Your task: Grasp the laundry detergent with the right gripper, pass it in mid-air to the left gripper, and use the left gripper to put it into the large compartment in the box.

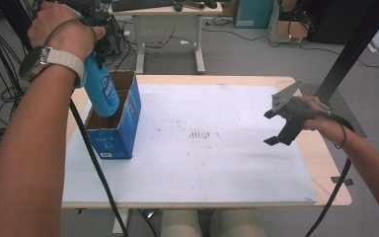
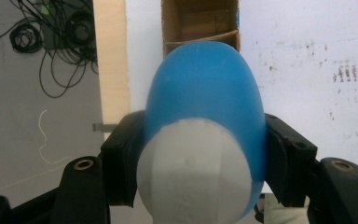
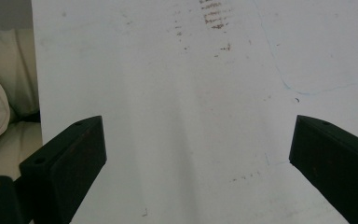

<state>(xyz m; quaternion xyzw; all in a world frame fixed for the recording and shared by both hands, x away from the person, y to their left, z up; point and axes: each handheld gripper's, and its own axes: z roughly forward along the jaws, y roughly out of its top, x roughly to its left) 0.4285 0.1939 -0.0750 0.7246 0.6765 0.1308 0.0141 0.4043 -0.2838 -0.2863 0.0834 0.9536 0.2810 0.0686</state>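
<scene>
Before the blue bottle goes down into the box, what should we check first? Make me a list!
1. Left claw clamped on the blue bottle: ok, jaws press both its sides.
2. Bottle bottom over the cardboard box: ok, already dipping into the open top.
3. Which compartment, given the divider: cannot tell.
4. Compartment empty underneath: cannot tell, the bottle hides it.
5. Right claw out of the way: ok, open, over the far side of the white board.
</scene>
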